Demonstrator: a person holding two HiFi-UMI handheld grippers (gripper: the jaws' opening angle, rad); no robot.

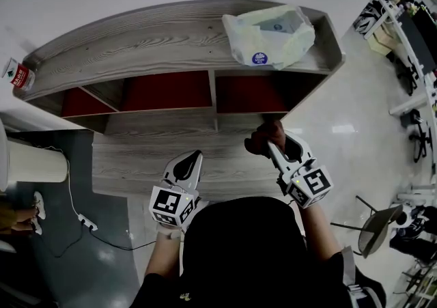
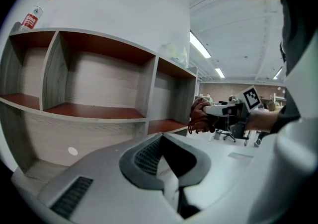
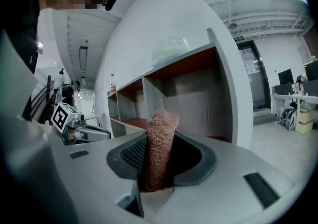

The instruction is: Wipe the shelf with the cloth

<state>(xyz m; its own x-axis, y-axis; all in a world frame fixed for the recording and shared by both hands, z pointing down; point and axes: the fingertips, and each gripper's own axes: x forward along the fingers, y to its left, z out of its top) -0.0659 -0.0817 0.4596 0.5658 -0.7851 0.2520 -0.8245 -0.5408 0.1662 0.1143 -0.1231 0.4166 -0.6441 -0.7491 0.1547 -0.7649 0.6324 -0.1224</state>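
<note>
I'm looking down on the shelf [image 1: 171,40], and it's grey wood grain outside, red-brown in the open compartments, with its back against the white wall. On the top board, toward my right end, there's a crumpled pale plastic bag [image 1: 268,35] with a round blue mark on it. Way over at the left end sits a small bottle [image 1: 19,74] with a red label. Below, on the glossy grey floor [image 1: 102,259] by the shelf's left side, lies a white power strip [image 1: 87,222] with its cable trailing.

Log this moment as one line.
right tongs shut on cloth | left tongs shut, empty | cloth by shelf front, contact unclear
</note>
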